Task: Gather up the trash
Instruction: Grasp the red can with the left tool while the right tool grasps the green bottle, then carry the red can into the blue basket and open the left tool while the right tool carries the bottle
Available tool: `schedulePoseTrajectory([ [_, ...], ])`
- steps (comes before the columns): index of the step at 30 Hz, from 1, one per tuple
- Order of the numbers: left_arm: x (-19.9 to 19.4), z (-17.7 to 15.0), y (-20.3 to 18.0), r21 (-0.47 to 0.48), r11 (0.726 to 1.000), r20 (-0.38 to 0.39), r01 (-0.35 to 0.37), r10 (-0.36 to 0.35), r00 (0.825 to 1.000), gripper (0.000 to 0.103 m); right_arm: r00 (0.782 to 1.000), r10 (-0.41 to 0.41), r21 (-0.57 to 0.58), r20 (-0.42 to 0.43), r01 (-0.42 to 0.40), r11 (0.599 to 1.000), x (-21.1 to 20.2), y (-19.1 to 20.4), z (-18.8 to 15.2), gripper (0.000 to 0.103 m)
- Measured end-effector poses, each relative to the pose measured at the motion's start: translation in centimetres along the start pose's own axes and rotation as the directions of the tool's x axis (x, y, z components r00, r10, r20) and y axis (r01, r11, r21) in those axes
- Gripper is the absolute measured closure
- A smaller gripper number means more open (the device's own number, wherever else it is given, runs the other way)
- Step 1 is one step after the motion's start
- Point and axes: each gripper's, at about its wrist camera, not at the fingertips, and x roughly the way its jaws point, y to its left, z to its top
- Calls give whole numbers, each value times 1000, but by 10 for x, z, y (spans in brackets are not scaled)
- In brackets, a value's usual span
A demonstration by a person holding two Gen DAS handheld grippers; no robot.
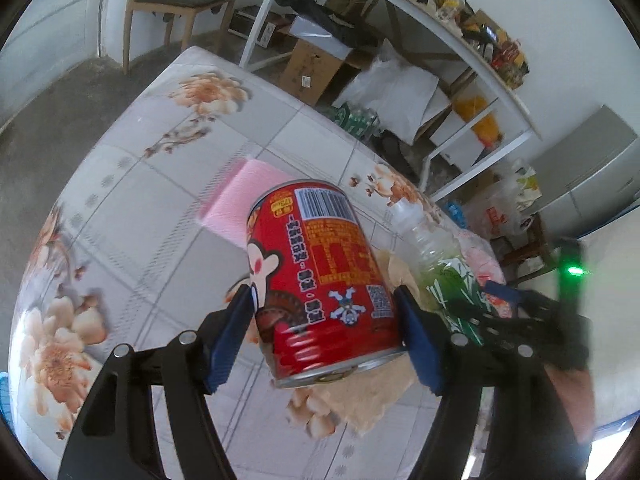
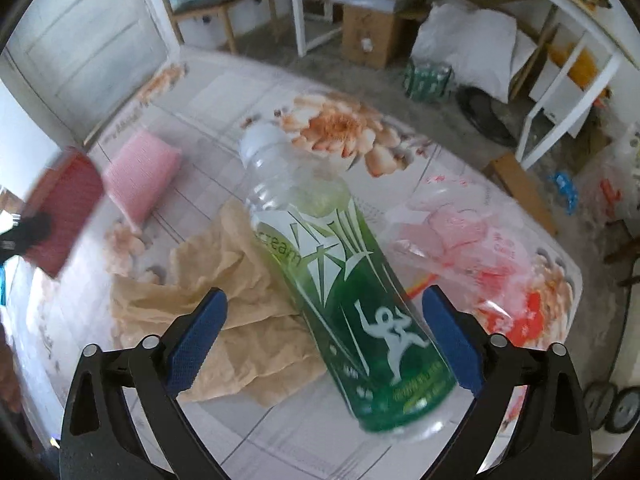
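My left gripper [image 1: 324, 328] is shut on a red drink can [image 1: 320, 280] and holds it above the floral table [image 1: 132, 216]. The can also shows blurred at the left of the right wrist view [image 2: 64, 216]. My right gripper [image 2: 320, 340] is open around a green-labelled plastic bottle [image 2: 352, 292] with a white cap; the bottle leans against the right finger and a gap stays on the left side. The bottle shows beside the can in the left wrist view [image 1: 436, 256]. Crumpled brown paper [image 2: 224, 292] lies under the bottle. A clear plastic wrapper with red print [image 2: 480, 248] lies to the right.
A pink sponge [image 2: 140, 176] lies on the table at the back left; it also shows in the left wrist view [image 1: 240, 200]. Beyond the table are a wooden chair [image 1: 180, 4], cardboard boxes [image 1: 312, 68] and a white shelf frame [image 1: 480, 64] with clutter.
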Motion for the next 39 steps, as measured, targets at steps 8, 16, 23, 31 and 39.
schedulePoseTrajectory([
  [8,-15,-3,32,-36,996,-23,83,-83,996,34,998,36,28,-54,-35,999,19,0,-9,45],
  [16,-28,-14,50,-26,994,-21,108,-108,994,34,999,28,34,28,-29,999,-17,13,-34,48],
  [23,-45,-28,65,11,994,-22,111,-111,994,34,995,12,54,95,-18,998,-47,19,-47,50],
  [31,-84,-50,102,18,992,17,128,-129,992,34,980,23,1,196,-24,1000,-80,58,-62,50],
  [39,-149,-95,197,-47,999,94,22,-17,995,34,940,185,-210,285,-127,969,-107,175,-72,50],
])
